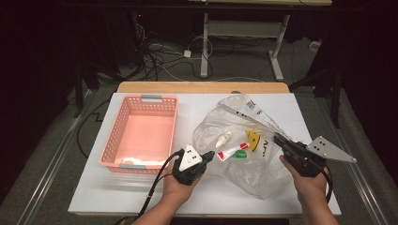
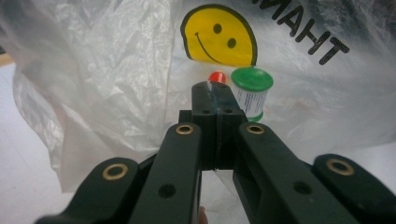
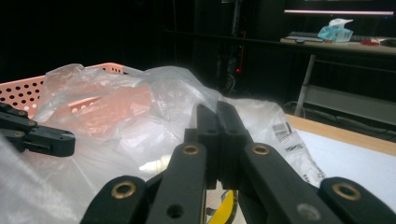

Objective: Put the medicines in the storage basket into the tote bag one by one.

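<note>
The crumpled clear plastic bag [image 1: 244, 140] with a yellow smiley print lies on the white table [image 1: 281, 103], just right of the pink perforated plastic basket [image 1: 141, 131]. The left gripper [image 1: 210, 154] sits at the bag's left edge, jaws fully closed on a fold of its film. The right gripper [image 1: 278, 138] sits at the bag's right edge, jaws likewise closed on film. Inside the bag lie a red-capped white tube [image 1: 231, 151], a green-lidded small jar [image 2: 252, 91] and a small white bottle [image 1: 224, 138].
</note>
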Demonstrator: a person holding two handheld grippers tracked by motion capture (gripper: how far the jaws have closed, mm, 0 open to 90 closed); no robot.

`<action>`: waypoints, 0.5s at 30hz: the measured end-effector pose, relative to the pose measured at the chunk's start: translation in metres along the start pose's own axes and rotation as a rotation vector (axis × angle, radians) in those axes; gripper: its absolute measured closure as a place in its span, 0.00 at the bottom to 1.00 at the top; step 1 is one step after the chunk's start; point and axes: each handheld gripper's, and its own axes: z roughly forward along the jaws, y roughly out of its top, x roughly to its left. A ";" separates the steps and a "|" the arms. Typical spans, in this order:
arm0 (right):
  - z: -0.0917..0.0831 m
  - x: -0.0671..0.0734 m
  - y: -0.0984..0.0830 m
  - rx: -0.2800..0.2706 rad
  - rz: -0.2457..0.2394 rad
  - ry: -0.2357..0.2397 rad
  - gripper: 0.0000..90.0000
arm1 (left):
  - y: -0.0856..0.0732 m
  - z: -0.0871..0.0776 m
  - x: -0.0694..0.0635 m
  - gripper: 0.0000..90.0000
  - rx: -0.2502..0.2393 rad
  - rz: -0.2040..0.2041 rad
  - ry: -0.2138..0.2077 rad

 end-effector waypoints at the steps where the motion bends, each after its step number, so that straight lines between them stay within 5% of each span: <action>1: 0.000 0.001 0.000 0.000 -0.002 0.000 1.00 | 0.001 -0.002 0.000 0.98 -0.010 -0.001 0.002; 15: 0.008 0.005 -0.002 0.001 0.002 -0.008 1.00 | 0.006 -0.006 0.003 0.98 -0.048 0.008 0.006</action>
